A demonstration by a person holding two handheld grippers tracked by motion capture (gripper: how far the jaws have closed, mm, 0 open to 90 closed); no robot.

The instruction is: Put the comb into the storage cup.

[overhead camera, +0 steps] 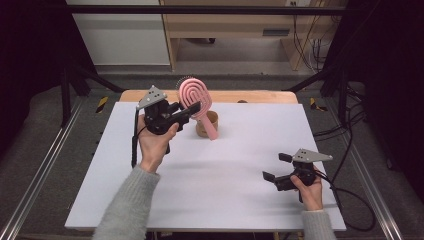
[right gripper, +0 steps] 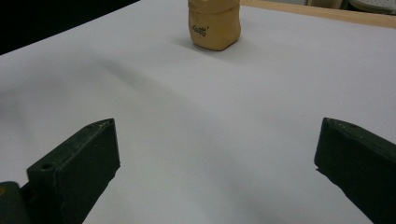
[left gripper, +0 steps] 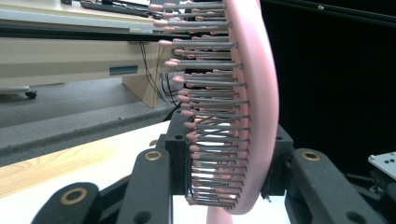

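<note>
A pink hairbrush (overhead camera: pixel 195 102) with grey, pink-tipped bristles is held above the table, head up and handle slanting down to the right. My left gripper (overhead camera: pixel 192 110) is shut on its head; in the left gripper view the brush (left gripper: pixel 243 116) stands edge-on between the two black jaws. Its handle passes in front of a small tan cup (overhead camera: pixel 211 124) on the white board. My right gripper (overhead camera: pixel 277 167) rests low at the right front, jaws wide apart with nothing between them. In the right gripper view the tan cup (right gripper: pixel 214 24) stands far ahead.
The white board (overhead camera: pixel 210 175) covers a wooden table whose bare edge (overhead camera: pixel 250 96) shows at the back. Metal rails run along both sides. Cables trail off the right side. A wooden cabinet (overhead camera: pixel 235 25) stands beyond the table.
</note>
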